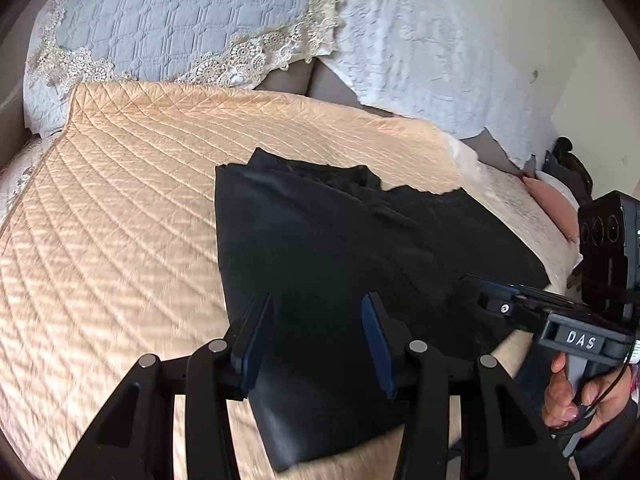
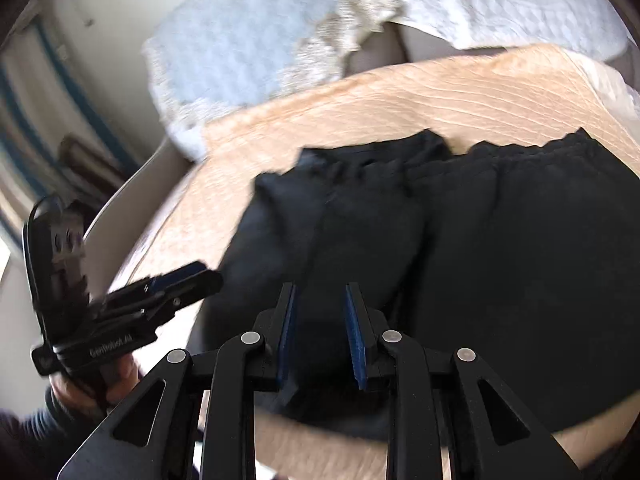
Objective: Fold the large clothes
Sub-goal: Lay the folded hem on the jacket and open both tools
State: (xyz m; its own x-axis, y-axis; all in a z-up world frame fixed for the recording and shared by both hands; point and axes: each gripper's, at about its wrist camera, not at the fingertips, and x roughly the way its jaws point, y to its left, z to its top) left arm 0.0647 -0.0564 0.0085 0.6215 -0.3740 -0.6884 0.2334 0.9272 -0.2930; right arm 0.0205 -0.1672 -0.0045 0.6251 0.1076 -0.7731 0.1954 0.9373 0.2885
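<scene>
The garment (image 1: 360, 248), a black piece with a gathered waistband at its far edge, lies partly folded on the peach quilt (image 1: 120, 200) of a bed, with pillows (image 1: 168, 20) beyond it at the far side. By the look of it one fold is already in place, since a doubled layer shows along the left side, and both grippers hover over the near part of the cloth between folds, so the step in hand seems to be picking the next edge. The left gripper (image 1: 318, 308) stands about half open with nothing between its pads; the cloth lies below and beyond its fingertips, its left fold line running just past the left finger (image 1: 260, 320). The right gripper (image 2: 320, 300) is parted more narrowly and also looks empty, with the black cloth under and ahead of its fingers, though blur makes contact hard to rule out. Next, I judge, each gripper must drop to a near edge or corner, pinch all layers there, and carry them toward the far waistband evenly, so the layers do not slide apart.
</scene>
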